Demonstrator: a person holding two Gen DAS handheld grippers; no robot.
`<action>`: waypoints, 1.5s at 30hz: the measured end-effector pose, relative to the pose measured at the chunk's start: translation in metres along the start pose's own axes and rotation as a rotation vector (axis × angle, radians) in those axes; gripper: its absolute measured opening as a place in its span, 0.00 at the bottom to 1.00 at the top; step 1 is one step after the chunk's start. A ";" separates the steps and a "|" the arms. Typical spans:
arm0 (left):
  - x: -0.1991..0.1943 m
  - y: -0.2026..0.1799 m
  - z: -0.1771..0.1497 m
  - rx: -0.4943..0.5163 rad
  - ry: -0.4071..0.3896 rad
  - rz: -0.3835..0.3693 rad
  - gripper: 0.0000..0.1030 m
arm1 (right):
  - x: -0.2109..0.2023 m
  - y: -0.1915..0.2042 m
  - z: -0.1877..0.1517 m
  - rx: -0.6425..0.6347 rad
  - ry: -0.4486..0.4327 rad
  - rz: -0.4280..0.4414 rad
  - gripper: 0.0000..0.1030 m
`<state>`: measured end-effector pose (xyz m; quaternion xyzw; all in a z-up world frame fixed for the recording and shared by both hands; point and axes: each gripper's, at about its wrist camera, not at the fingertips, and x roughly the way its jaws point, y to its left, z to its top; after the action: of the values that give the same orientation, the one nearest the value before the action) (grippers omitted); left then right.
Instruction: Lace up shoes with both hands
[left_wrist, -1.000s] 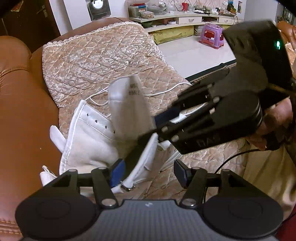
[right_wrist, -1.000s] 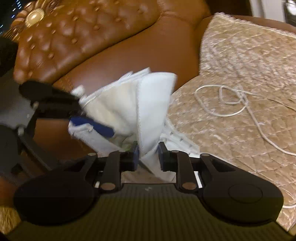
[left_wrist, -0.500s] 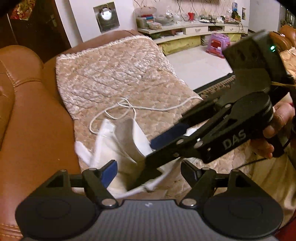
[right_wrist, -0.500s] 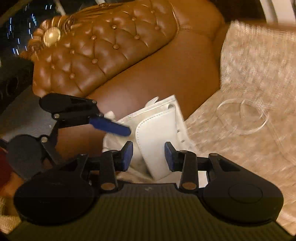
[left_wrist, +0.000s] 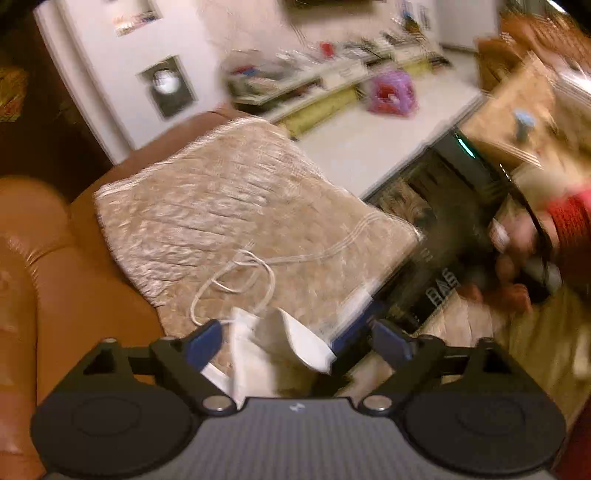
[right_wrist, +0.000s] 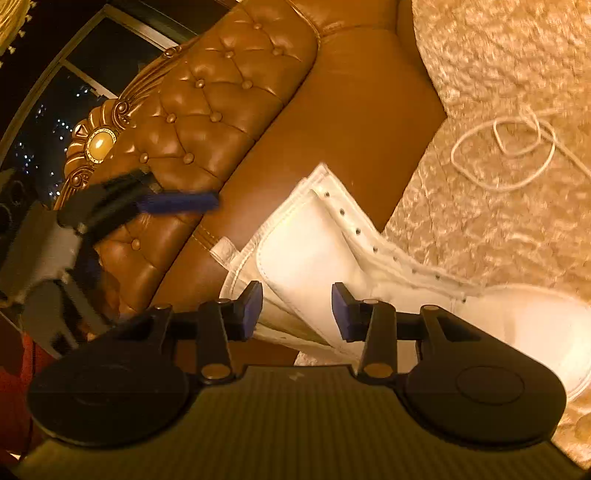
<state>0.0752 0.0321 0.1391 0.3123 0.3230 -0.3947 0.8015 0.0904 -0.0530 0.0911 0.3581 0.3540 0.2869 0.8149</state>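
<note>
white boot (right_wrist: 314, 258) | unlaced, on its side on quilted cover | white lace (right_wrist: 502, 155) | loose coil, well apart

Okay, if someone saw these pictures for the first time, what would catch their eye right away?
Probably the white lace-up boot lying on the beige quilted cover of a brown leather sofa, its eyelets empty. Beyond it on the cover, apart from it, lies a loose white shoelace. The right gripper is opening with the boot's upper between its pads, and the left gripper is opening just above the boot.
</note>
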 end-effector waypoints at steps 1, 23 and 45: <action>0.003 0.006 0.004 -0.031 -0.003 0.007 0.92 | 0.001 -0.001 0.000 0.001 0.001 0.001 0.51; 0.102 0.039 0.010 0.102 0.257 -0.363 0.39 | -0.011 0.002 -0.017 -0.008 0.000 -0.096 0.54; 0.032 0.144 -0.017 -0.373 0.004 -0.106 0.82 | -0.066 -0.044 -0.064 0.310 -0.132 -0.482 0.54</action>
<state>0.2058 0.1019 0.1396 0.1416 0.4083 -0.3689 0.8229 0.0112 -0.1023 0.0495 0.4020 0.4146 0.0035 0.8164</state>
